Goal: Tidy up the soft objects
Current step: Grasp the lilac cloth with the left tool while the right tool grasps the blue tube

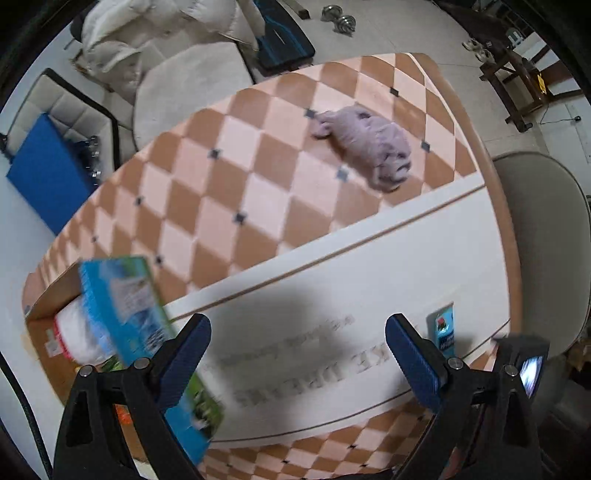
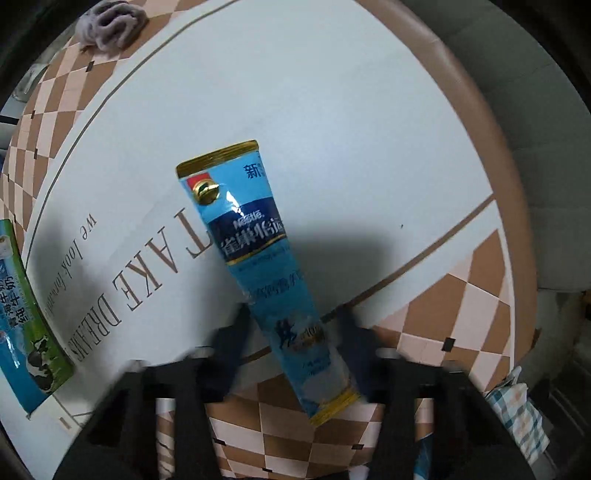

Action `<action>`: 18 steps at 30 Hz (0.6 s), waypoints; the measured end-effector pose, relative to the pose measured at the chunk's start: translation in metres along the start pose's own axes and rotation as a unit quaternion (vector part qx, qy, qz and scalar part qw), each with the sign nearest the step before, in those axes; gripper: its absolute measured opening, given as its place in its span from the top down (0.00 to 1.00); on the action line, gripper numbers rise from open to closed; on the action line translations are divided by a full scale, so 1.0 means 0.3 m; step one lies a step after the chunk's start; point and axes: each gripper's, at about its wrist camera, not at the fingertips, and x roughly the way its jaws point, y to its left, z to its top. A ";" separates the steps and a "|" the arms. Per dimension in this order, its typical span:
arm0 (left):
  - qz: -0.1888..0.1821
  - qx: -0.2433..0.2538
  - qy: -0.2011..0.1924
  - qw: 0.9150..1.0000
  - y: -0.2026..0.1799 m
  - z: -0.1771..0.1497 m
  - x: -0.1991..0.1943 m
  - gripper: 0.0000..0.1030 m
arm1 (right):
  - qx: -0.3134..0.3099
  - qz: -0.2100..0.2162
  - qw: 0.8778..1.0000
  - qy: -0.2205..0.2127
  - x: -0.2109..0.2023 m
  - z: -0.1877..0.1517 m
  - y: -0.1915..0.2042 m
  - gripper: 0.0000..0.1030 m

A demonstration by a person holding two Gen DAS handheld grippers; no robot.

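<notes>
Right gripper (image 2: 291, 325) jaws narrowed onto tube (image 2: 258, 254), gripped low so most hangs clear over the table (image 2: 369, 110); left gripper (image 1: 297, 354) wide, empty, hovering near box (image 1: 125, 295); cloth (image 1: 369, 144) lies apart.

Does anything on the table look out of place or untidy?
Yes. The purple cloth lies crumpled alone on the checkered part of the table, far from the cardboard box at its edge.

A home's living room. The counter (image 1: 258, 177) wears a checkered cloth, with a cushioned chair (image 1: 543, 236) beside it. Beyond stand a pale sofa (image 1: 173, 85), dumbbells (image 1: 338, 18) on tiled floor (image 1: 424, 33), and a wooden stool (image 1: 517, 85).
</notes>
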 end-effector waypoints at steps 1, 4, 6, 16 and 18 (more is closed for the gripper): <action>-0.005 -0.002 0.004 1.000 -0.016 0.033 0.012 0.06 | -0.002 0.003 1.000 -0.006 -0.012 0.012 -0.004 0.81; -0.036 -0.020 0.015 0.999 -0.030 0.113 0.047 0.06 | -0.004 0.024 0.999 -0.020 -0.074 0.057 -0.018 0.85; -0.068 -0.043 0.021 0.996 -0.024 0.171 0.068 0.06 | -0.006 0.035 0.999 -0.036 -0.130 0.105 -0.028 0.85; -0.129 -0.123 0.077 0.981 -0.074 0.471 0.291 0.06 | -0.008 0.021 0.998 -0.056 -0.186 0.404 -0.024 0.85; -0.116 -0.118 0.082 0.983 -0.099 0.500 0.322 0.06 | -0.006 0.019 0.999 -0.050 -0.169 0.431 -0.026 0.85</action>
